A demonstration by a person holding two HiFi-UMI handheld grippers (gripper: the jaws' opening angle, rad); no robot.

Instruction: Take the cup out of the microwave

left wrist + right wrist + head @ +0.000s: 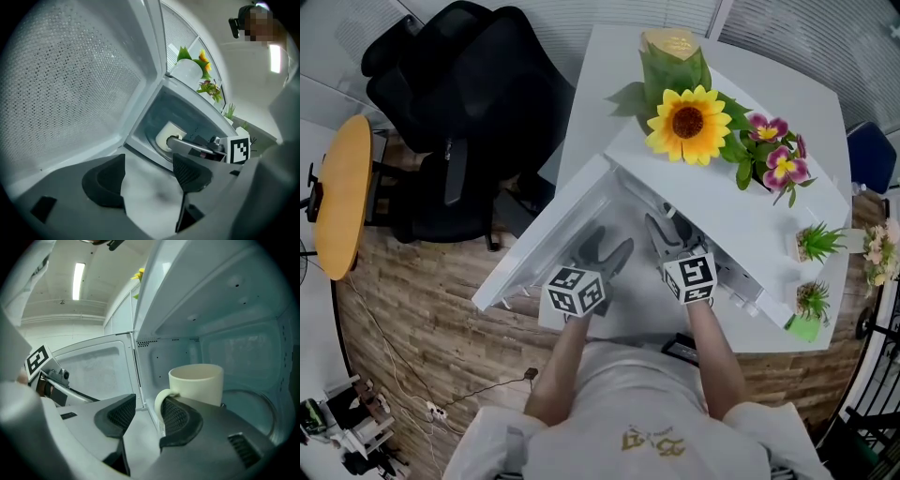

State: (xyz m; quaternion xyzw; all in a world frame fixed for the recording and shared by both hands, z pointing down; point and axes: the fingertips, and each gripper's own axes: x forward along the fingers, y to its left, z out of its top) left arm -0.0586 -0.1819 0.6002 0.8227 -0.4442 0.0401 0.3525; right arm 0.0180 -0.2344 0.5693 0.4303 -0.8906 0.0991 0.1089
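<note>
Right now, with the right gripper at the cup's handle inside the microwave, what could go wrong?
The right gripper has its jaws apart around only the thin handle of the cup; a grip there alone may let the cup tilt when lifted.
The handle lies near the front frame of the microwave, so pulling out could knock the cup against it.
The left gripper is open and empty by the door, so nothing would steady the cup.
</note>
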